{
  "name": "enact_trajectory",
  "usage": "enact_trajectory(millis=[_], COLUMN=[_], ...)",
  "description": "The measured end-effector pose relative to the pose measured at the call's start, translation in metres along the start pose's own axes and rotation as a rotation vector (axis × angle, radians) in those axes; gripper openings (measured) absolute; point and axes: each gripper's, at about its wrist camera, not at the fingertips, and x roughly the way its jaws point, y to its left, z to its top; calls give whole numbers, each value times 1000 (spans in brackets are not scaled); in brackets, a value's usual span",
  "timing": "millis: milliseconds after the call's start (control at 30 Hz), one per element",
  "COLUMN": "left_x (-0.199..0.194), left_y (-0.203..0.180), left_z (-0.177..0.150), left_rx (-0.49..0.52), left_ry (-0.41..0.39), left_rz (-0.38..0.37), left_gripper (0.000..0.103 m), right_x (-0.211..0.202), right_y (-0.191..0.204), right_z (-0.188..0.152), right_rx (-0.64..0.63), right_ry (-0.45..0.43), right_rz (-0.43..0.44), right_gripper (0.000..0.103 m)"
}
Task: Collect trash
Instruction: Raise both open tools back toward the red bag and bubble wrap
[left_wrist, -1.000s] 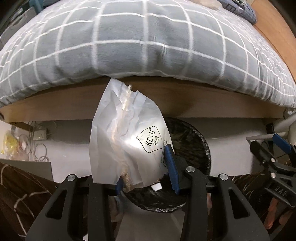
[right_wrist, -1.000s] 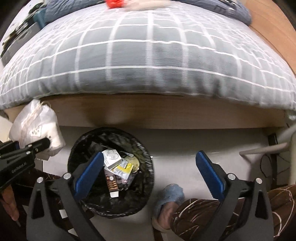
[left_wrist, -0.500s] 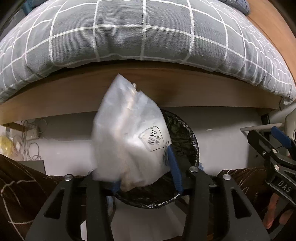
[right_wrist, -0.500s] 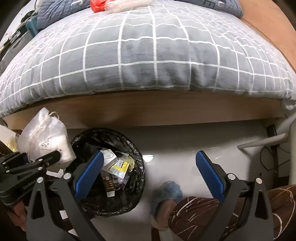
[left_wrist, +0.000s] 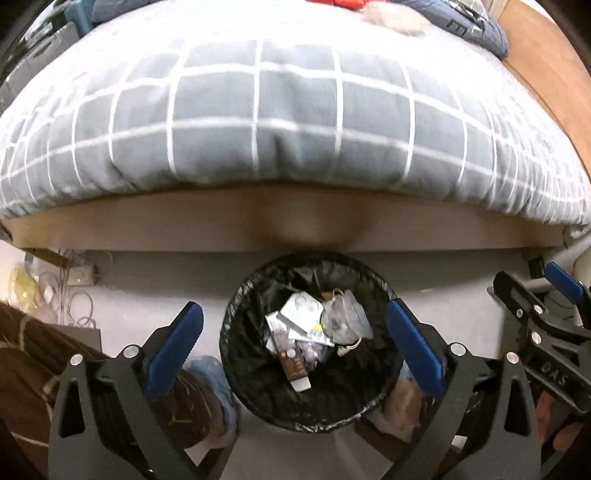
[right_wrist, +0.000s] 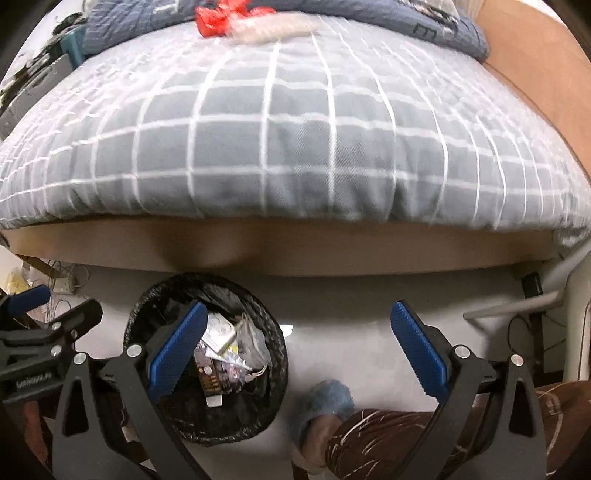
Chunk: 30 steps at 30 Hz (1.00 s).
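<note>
A round bin with a black liner stands on the floor by the bed, holding several wrappers. The clear plastic bag lies inside it on top. My left gripper is open and empty, right above the bin. My right gripper is open and empty, with its left finger over the bin and the rest over bare floor. Red trash and a clear wrapper lie on the far side of the bed.
A bed with a grey checked duvet and a wooden side rail fills the upper view. A blue slipper and the person's legs are near the bin. Cables and a socket strip lie at the left.
My left gripper has opened and the clear plastic bag it held has dropped into the bin. Both grippers have tilted up a little toward the bed.
</note>
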Motion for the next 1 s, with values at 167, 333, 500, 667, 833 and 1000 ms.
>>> enact_trajectory(millis=[167, 333, 500, 667, 833, 1000], left_x=[-27, -47, -67, -77, -82, -88], left_y=[5, 13, 20, 26, 29, 32], left_z=[19, 36, 57, 78, 111, 150], left_rx=[-1, -20, -29, -32, -28, -46], left_ry=[-89, -150, -215, -256, -289, -332], left_rz=[0, -17, -22, 1, 25, 34], left_gripper=[97, 97, 97, 97, 97, 97], right_x=[-26, -47, -63, -68, -73, -63], right_y=[6, 10, 11, 14, 13, 11], right_z=[19, 39, 60, 81, 115, 158], right_rx=[-6, 13, 42, 64, 75, 61], right_ry=[-97, -175, -240, -271, -313, -332], right_rz=[-1, 7, 13, 52, 54, 39], right_gripper=[96, 96, 96, 96, 95, 96])
